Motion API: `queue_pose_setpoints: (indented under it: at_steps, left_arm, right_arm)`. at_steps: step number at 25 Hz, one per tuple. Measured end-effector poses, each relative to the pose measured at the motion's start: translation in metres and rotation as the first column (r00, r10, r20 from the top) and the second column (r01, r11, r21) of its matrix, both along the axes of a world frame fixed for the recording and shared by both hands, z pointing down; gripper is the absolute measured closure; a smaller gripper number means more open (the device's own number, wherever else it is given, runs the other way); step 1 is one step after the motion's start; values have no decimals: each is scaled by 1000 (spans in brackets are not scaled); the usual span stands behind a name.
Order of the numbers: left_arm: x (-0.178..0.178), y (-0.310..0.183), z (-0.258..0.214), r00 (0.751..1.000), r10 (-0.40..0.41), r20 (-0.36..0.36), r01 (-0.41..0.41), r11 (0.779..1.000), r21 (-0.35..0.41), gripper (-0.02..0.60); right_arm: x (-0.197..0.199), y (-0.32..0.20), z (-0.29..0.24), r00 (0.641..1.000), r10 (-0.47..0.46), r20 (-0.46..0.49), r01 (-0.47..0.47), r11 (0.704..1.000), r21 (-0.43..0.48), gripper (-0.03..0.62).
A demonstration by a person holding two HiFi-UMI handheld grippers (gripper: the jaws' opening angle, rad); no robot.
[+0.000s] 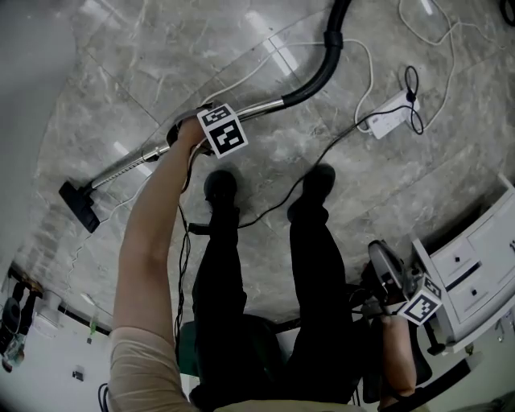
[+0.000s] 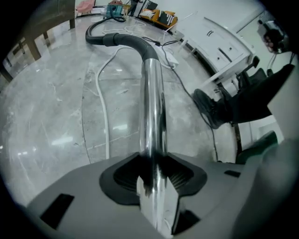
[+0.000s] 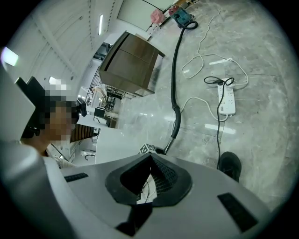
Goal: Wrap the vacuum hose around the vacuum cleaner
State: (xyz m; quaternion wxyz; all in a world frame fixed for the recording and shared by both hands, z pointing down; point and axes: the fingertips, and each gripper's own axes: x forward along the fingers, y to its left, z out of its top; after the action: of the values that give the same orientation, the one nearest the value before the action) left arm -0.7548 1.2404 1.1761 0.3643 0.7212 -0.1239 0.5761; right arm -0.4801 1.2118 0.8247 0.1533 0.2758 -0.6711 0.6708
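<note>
The left gripper (image 2: pixel 152 184) was clamped on the metal tube (image 2: pixel 152 107), whose long axis ran straight ahead into the hose (image 2: pixel 117 39) toward the far vacuum cleaner (image 2: pixel 113 9), while the right gripper (image 3: pixel 148 179), closed and empty, sat well apart.

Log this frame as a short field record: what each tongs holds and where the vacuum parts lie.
left tongs: shut on the chrome wand
right tongs: shut, nothing between them, low at the person's right side
floor nozzle: on the floor, at the chrome wand's left end
vacuum hose: black, runs off from the wand's other end across the floor, not wrapped
power strip: white, on the floor right of the vacuum hose
</note>
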Motion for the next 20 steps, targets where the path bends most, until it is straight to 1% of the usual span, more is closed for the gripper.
queue_pose_setpoints:
  at_steps: [4, 6, 8, 10, 13, 14, 16, 17, 18, 19, 20]
  left_arm:
    - [17, 5, -59, 995, 26, -100, -26, 1000, 6, 411]
    - [20, 8, -89, 989, 40, -142, -39, 999, 8, 411]
    - [25, 13, -122, 980, 61, -187, -61, 998, 7, 411]
    - [31, 22, -158, 970, 90, -226, -91, 996, 6, 411]
    - [43, 42, -206, 952, 150, -266, -160, 987, -16, 411]
    - [49, 49, -221, 945, 172, -279, -186, 982, -25, 411]
    - [59, 60, -248, 929, 216, -302, -238, 971, -35, 413]
    - [62, 65, -261, 921, 237, -310, -260, 965, -35, 413]
    - [65, 68, -272, 914, 256, -314, -279, 960, -31, 413]
    - [69, 70, -283, 909, 274, -314, -296, 955, -23, 413]
    - [73, 71, -292, 905, 290, -311, -309, 951, -13, 413]
  right_arm:
    - [-16, 8, -11, 998, -19, 52, 20, 1000, -21, 591]
    - [-26, 15, -12, 996, -18, 92, 22, 999, -44, 591]
    - [-37, 20, -10, 994, -6, 112, 13, 998, -60, 589]
    - [-50, 22, -7, 993, -12, 115, 18, 998, -54, 589]
    - [-77, 16, -7, 986, -38, 163, 44, 999, -29, 586]
    - [-87, 11, -10, 981, -44, 190, 48, 999, -18, 539]
    - [-108, -5, -19, 967, -47, 251, 47, 999, 7, 356]
    - [-116, -16, -23, 961, -45, 275, 39, 999, 27, 243]
    - [-123, -27, -29, 956, -41, 292, 26, 998, 56, 184]
    - [-128, -38, -36, 950, -34, 310, 6, 996, 89, 163]
    - [-132, -49, -46, 942, -22, 335, -19, 993, 120, 161]
